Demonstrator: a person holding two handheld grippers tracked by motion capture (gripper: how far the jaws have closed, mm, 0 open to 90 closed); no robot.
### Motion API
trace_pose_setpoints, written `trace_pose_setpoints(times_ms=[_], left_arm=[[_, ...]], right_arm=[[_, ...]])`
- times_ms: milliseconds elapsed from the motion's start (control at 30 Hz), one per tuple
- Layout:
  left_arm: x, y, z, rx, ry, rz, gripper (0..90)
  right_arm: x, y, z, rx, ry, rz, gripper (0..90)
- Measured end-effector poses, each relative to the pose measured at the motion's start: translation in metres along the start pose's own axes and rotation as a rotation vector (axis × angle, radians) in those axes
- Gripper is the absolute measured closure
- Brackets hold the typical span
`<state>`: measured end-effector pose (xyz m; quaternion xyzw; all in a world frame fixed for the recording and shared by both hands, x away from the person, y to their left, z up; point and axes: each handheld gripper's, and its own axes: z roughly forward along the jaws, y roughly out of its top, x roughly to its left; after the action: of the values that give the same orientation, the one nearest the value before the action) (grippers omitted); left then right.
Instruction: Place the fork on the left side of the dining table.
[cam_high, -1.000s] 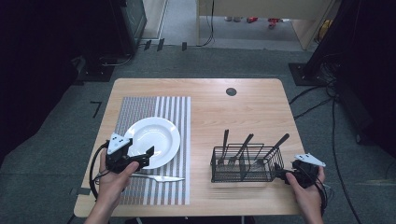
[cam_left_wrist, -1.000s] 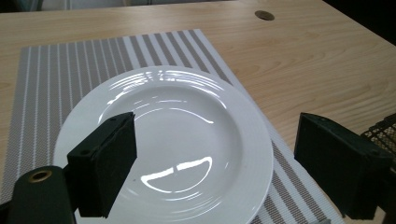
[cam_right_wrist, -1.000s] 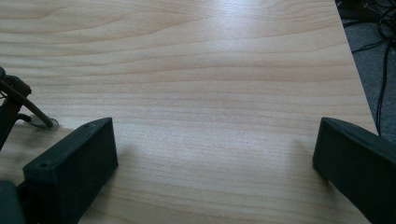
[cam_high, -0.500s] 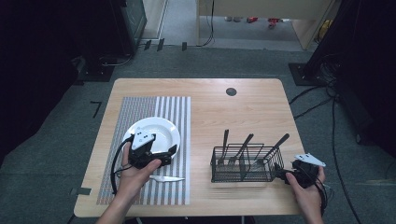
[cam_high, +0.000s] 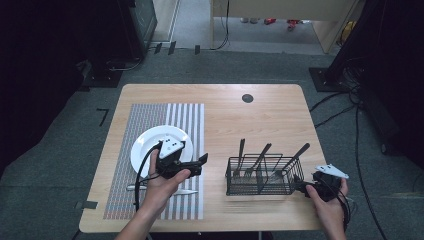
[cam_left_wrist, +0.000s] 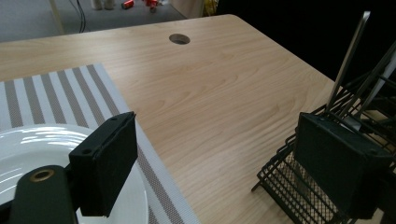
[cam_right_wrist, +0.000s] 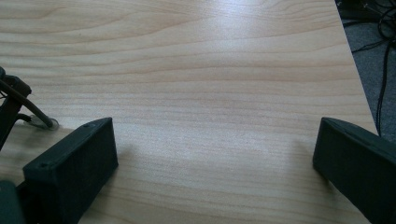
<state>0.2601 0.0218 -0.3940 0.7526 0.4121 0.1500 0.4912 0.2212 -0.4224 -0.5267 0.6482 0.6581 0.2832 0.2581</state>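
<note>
A black wire basket (cam_high: 259, 176) stands on the wooden table (cam_high: 225, 115) and holds upright cutlery (cam_high: 262, 154). My left gripper (cam_high: 202, 161) hovers at the right rim of a white plate (cam_high: 147, 145), pointing at the basket. In the left gripper view that gripper (cam_left_wrist: 224, 163) is open and holds nothing, with the plate (cam_left_wrist: 32, 149) at its left and the basket (cam_left_wrist: 289, 186) at its right. A knife (cam_high: 192, 191) lies on the striped mat (cam_high: 185, 120), partly under the hand. My right gripper (cam_high: 300, 186) rests by the basket's right end. Seen in its own view, the right gripper (cam_right_wrist: 215, 163) is open over bare wood.
A round cable hole (cam_high: 247, 98) sits near the table's far edge. The table's right edge (cam_right_wrist: 355, 70) lies close to the right gripper, with floor cables beyond. Bare wood lies between the mat and the basket.
My left gripper has moved right, from the mat's left side across the plate toward the basket. The right gripper has stayed put.
</note>
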Motion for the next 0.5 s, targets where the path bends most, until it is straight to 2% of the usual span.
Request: trace_pose_setpoints(times_ms=[167,267,367,500], left_arm=[[-0.012,0.005,0.009,-0.014,-0.023,0.000,15.3],[-0.014,0.007,0.013,-0.016,-0.023,-0.009,15.5],[-0.018,0.009,0.020,-0.015,-0.058,-0.019,15.5],[-0.022,0.011,0.025,-0.013,-0.067,-0.014,15.5]], right_arm=[[0.000,0.000,0.000,0.000,0.000,0.000,0.0],[0.000,0.000,0.000,-0.002,0.002,0.000,0.0],[0.000,0.000,0.000,-0.001,0.002,0.001,0.0],[0.000,0.000,0.000,0.000,0.003,-0.001,0.0]])
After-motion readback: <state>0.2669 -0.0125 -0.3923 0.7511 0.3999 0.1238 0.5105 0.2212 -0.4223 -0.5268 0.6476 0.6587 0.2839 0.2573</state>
